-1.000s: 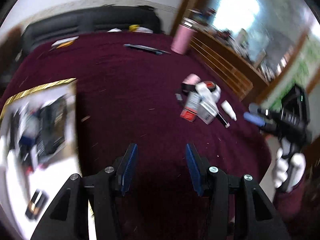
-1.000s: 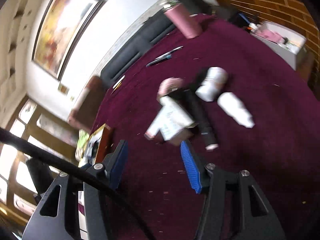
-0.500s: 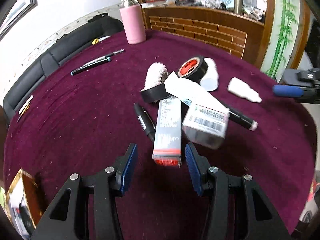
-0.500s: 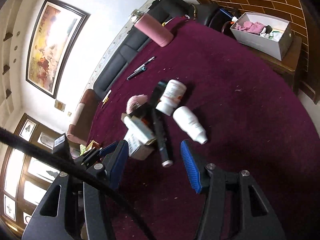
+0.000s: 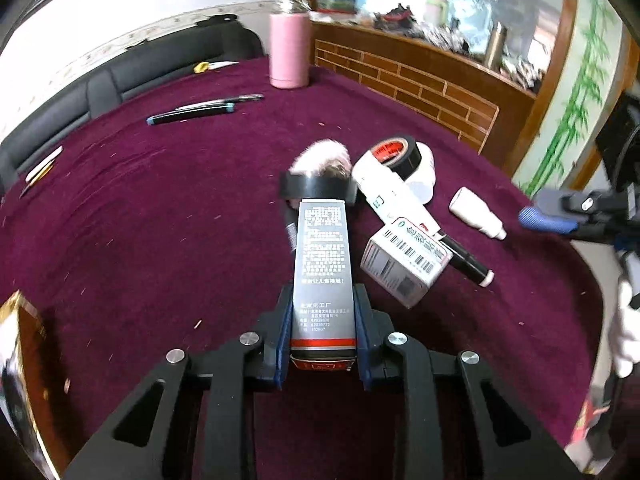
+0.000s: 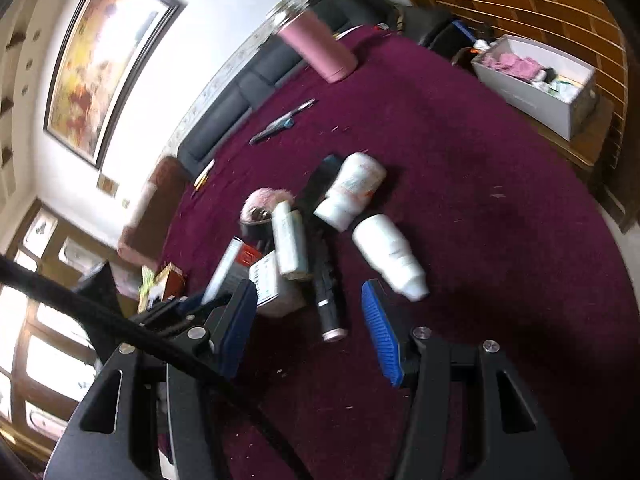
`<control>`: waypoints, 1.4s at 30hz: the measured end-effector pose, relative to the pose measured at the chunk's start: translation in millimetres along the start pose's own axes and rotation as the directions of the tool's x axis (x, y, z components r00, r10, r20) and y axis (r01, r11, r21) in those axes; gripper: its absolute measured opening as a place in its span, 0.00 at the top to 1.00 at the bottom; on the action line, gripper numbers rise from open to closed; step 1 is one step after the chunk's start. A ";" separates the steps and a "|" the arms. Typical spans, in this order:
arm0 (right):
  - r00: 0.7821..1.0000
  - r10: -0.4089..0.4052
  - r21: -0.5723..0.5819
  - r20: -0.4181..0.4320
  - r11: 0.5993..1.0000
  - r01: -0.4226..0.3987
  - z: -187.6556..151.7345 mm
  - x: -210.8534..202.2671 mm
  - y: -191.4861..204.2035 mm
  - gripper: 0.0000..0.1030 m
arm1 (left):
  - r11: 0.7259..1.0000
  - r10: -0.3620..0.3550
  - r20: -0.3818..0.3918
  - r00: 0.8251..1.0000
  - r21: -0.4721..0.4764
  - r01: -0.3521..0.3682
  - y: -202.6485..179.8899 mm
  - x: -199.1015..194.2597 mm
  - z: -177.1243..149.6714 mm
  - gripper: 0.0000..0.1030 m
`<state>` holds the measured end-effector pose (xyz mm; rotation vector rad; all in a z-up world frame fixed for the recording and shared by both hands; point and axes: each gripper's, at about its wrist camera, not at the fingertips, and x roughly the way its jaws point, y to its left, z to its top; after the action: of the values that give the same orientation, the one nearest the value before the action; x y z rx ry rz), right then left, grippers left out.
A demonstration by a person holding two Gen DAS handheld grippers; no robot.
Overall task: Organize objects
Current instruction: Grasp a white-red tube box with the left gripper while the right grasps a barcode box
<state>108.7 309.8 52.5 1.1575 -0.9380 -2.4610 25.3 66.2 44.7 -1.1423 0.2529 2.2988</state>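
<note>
Left gripper (image 5: 322, 322) clamps a grey box (image 5: 323, 264); right gripper (image 6: 309, 316) gapes empty over maroon tablecloth (image 6: 460, 168)

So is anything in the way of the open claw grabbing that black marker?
Nothing visible blocks it. The right gripper is open with the black marker lying just ahead between its fingers; a white bottle lies close beside.
</note>
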 end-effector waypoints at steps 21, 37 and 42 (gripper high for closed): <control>0.938 -0.345 -0.355 -0.032 0.881 0.313 -22.4 102.3 88.4 0.48 | 0.984 0.054 -0.035 0.998 -0.167 -0.060 27.1 -14.9 -56.5 0.78; 0.954 -0.292 -0.271 -0.063 0.925 0.265 -21.4 101.2 86.7 0.66 | 0.972 -0.006 0.025 1.000 -0.233 0.011 38.8 -30.1 -63.3 0.78; 0.971 -0.230 -0.303 -0.067 0.932 0.200 -28.0 88.6 107.7 0.67 | 0.957 -0.017 0.113 0.993 -0.286 0.049 52.6 -76.3 -76.6 0.78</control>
<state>69.1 173.2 57.3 1.3211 -0.4131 -2.5671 84.8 -37.9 52.9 -1.1424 -0.1487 2.4139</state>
